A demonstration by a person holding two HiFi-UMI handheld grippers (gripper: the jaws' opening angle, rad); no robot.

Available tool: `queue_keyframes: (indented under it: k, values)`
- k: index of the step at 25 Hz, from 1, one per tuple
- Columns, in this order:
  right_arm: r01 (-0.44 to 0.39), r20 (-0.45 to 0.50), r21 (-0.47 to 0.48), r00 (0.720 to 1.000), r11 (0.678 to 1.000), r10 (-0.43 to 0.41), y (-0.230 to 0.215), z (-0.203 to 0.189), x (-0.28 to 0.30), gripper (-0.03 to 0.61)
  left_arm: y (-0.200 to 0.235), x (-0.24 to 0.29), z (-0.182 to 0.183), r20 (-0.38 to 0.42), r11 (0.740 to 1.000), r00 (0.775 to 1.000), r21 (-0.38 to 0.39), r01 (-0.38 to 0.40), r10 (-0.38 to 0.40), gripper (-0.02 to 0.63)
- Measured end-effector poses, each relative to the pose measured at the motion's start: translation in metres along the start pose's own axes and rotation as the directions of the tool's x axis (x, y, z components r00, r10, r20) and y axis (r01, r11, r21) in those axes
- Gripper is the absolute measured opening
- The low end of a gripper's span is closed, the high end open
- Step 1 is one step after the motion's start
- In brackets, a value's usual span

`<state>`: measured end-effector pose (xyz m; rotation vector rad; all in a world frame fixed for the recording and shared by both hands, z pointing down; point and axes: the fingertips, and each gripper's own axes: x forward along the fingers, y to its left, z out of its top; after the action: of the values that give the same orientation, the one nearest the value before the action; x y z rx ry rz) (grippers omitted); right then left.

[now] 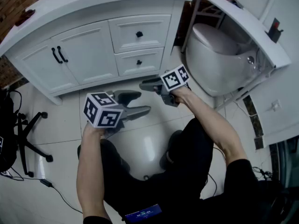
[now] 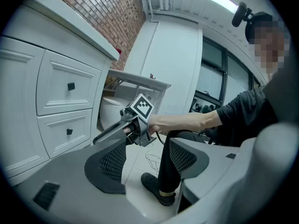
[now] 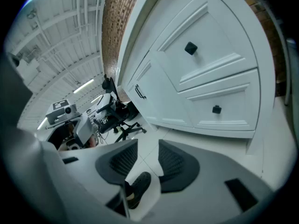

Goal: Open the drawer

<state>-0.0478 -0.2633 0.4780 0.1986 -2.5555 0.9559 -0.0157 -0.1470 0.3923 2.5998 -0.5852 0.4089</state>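
The white vanity (image 1: 93,13) has two drawers on its right half, both closed. The upper drawer (image 1: 152,26) carries a black knob (image 1: 139,34), and so does the lower drawer (image 1: 149,59), whose knob (image 1: 138,62) is smaller. My right gripper (image 1: 143,85) is held a little in front of the lower drawer, open and empty, touching nothing. In the right gripper view the upper knob (image 3: 190,48) and lower knob (image 3: 216,109) lie ahead of the jaws (image 3: 147,158). My left gripper (image 1: 142,103) hangs open nearer to me, its jaws (image 2: 142,160) empty.
Two cabinet doors with black handles (image 1: 59,55) fill the vanity's left half. A white toilet (image 1: 219,59) stands to the right under a shelf. An office chair base (image 1: 28,139) and a cable lie on the tiled floor at the left. The person's legs are below the grippers.
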Motion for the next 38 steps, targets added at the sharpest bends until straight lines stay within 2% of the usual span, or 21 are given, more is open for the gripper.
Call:
queue_keyframes:
  k: [11,19,27,36,38]
  values:
    - [0.085,-0.012,0.04,0.996,0.996,-0.084,-0.057,0.007,0.01,0.173,0.039,0.005,0.004,0.007,1.0,1.0,-0.029,-0.005,0.005,0.348]
    - [0.148,0.003,0.062,0.989,0.987,-0.148,-0.097,0.019,0.021,0.173,0.069,0.007,0.003,-0.004,0.999,1.0,-0.044,-0.003,0.003,0.348]
    - [0.244,0.036,0.081,0.968,0.966,-0.248,-0.141,0.03,0.029,0.173,0.085,0.016,0.002,-0.027,0.999,0.999,-0.039,0.017,-0.018,0.348]
    - [0.32,0.028,0.11,0.945,0.941,-0.325,-0.177,0.033,0.041,0.174,0.096,0.022,0.001,-0.034,0.999,0.999,-0.043,0.026,-0.028,0.348]
    - [0.329,0.02,0.114,0.943,0.937,-0.333,-0.183,0.033,0.044,0.193,0.098,0.022,0.0,-0.038,0.999,0.999,-0.044,0.024,-0.025,0.348]
